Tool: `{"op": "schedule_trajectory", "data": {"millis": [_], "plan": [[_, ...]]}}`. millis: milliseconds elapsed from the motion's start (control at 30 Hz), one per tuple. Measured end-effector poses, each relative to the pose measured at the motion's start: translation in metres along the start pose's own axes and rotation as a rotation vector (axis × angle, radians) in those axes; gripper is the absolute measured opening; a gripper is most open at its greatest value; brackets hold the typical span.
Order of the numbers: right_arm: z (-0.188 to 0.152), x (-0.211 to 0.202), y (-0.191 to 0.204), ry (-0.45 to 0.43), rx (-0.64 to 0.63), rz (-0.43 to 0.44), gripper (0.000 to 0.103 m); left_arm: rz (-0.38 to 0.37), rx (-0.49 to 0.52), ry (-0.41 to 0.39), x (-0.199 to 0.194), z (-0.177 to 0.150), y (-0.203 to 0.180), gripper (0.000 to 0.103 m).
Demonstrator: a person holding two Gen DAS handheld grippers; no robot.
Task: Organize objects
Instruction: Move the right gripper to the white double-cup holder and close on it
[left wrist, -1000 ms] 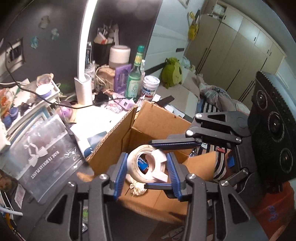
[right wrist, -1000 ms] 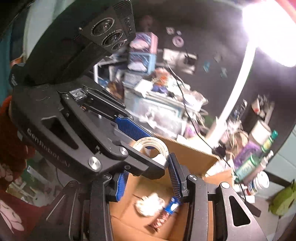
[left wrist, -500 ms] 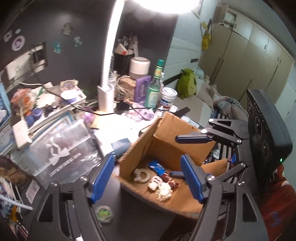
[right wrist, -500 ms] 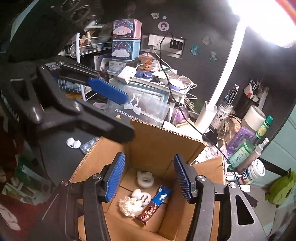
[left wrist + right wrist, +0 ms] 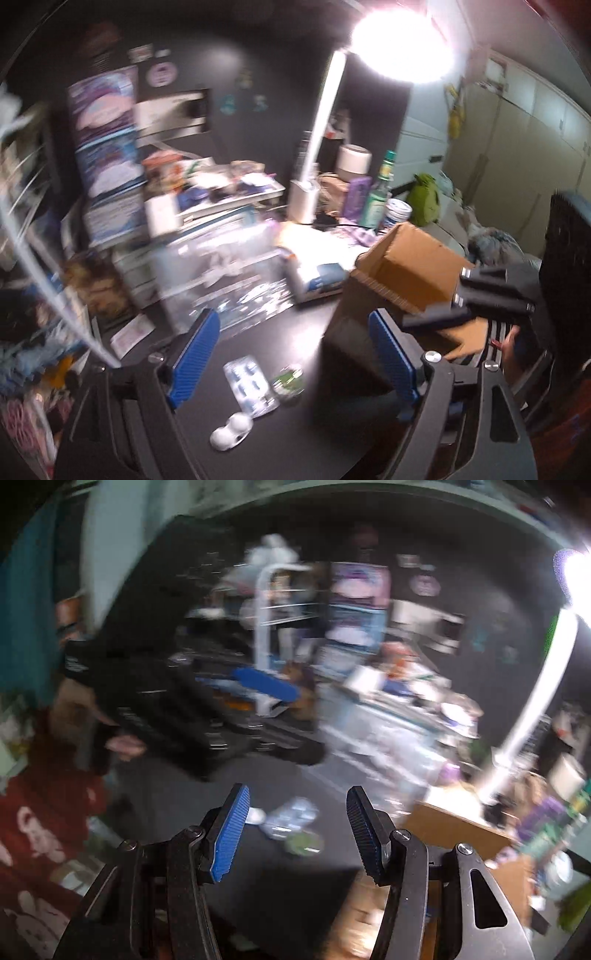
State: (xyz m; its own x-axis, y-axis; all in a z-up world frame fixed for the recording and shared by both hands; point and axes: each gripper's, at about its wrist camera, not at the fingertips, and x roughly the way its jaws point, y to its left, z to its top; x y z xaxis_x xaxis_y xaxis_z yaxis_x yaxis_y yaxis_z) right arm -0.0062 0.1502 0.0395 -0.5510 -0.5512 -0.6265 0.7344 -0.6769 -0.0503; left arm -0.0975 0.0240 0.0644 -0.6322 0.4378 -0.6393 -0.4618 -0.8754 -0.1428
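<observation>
left gripper [image 5: 295, 354] gaping wide, clamped on nothing, aimed at loose items on the black desk [image 5: 280, 443]: blister pack [image 5: 251, 384] at 6 o'clock between the pads, round green-topped tin [image 5: 289, 380] just beside it, white contact-lens case [image 5: 231, 432] nearer the lens. cardboard box [image 5: 402, 273] at 3 o'clock, probably the collection point. right gripper [image 5: 295, 834] likewise spread and empty, facing the same items.

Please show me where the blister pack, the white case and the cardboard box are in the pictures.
blister pack [image 5: 251, 386]: left wrist view, middle of the foil sheet.
white case [image 5: 231, 432]: left wrist view, between its two round cups.
cardboard box [image 5: 413, 266]: left wrist view, on its lit outer wall.
</observation>
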Motion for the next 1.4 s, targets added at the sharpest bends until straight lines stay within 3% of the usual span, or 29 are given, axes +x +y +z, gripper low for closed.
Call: {"op": "schedule_trajectory", "data": {"millis": [167,300,500,633,867,1033,1167,1400], "plan": [[-0.007,0.055,0.047,0.066,-0.017,0.148,0.051,0.092,-0.074,-0.004,-0.013,-0.051,0.047,0.081],[-0.026,0.122,0.062,0.165,-0.011,0.237,0.051,0.127,-0.121,0.009,-0.015,-0.089,0.075,0.081],[-0.045,0.201,0.055,0.228,-0.04,0.188,0.051,0.178,-0.186,0.043,-0.012,-0.141,0.103,0.081],[-0.047,0.229,0.047,0.254,-0.07,0.173,0.051,0.16,-0.221,0.06,-0.009,-0.16,0.112,0.081],[-0.054,0.227,0.04,0.308,-0.053,0.27,0.051,0.148,-0.241,0.07,-0.003,-0.166,0.119,0.081],[-0.063,0.223,0.05,0.304,-0.11,0.205,0.051,0.133,-0.246,0.072,0.001,-0.163,0.119,0.081],[-0.063,0.228,0.052,0.297,-0.116,0.172,0.031,0.131,-0.246,0.078,0.001,-0.163,0.117,0.081],[-0.059,0.215,0.052,0.26,-0.11,0.139,0.029,0.083,-0.242,0.096,0.006,-0.163,0.105,0.081]]}}
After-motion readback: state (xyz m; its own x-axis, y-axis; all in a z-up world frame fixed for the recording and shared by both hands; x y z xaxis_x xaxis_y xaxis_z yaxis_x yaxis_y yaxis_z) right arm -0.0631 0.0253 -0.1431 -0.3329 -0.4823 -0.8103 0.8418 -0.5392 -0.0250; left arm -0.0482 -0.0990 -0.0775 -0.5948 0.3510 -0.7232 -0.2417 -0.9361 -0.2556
